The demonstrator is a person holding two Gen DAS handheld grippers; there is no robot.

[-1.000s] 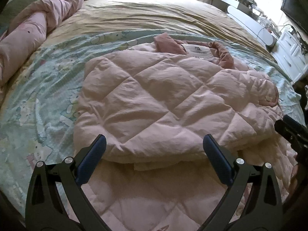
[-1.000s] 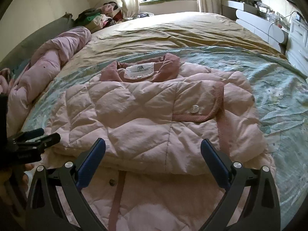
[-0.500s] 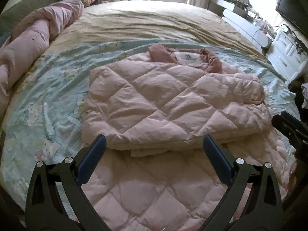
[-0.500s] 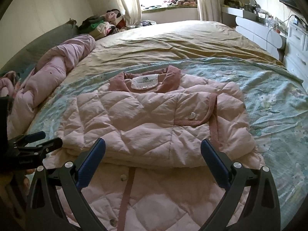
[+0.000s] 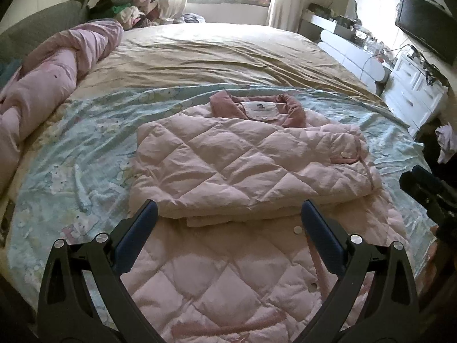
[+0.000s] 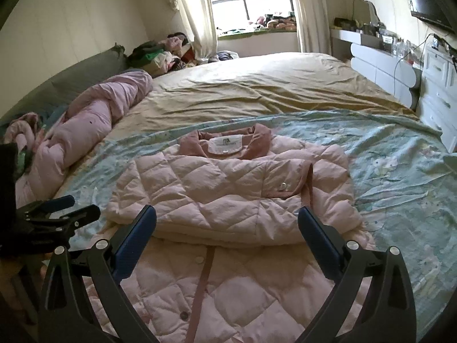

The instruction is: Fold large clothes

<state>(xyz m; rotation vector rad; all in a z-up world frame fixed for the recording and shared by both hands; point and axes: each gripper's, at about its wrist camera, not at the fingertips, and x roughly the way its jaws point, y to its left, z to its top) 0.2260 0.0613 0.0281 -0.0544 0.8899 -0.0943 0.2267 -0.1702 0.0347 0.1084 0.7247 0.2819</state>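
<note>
A pale pink quilted jacket (image 5: 234, 165) (image 6: 228, 197) lies on the bed, its sleeves folded across the chest and its dark pink collar (image 5: 257, 105) at the far end. The lower half with its snap buttons spreads toward me. My left gripper (image 5: 228, 214) hangs open above the jacket's hem half, holding nothing. My right gripper (image 6: 227, 218) is open too, over the button strip (image 6: 204, 274). Each gripper shows at the edge of the other's view: the right one (image 5: 428, 191), the left one (image 6: 57, 211).
The jacket rests on a light green printed sheet (image 5: 71, 154) over a tan bedspread (image 5: 214, 54). A rolled pink duvet (image 5: 51, 77) lies along the left side. White drawers (image 5: 411, 100) and a dresser stand to the right; a clothes pile (image 6: 162, 54) sits by the window.
Both grippers have pulled back and up from the jacket, still open. More of the hem half and of the room now shows. The jacket itself has not moved.
</note>
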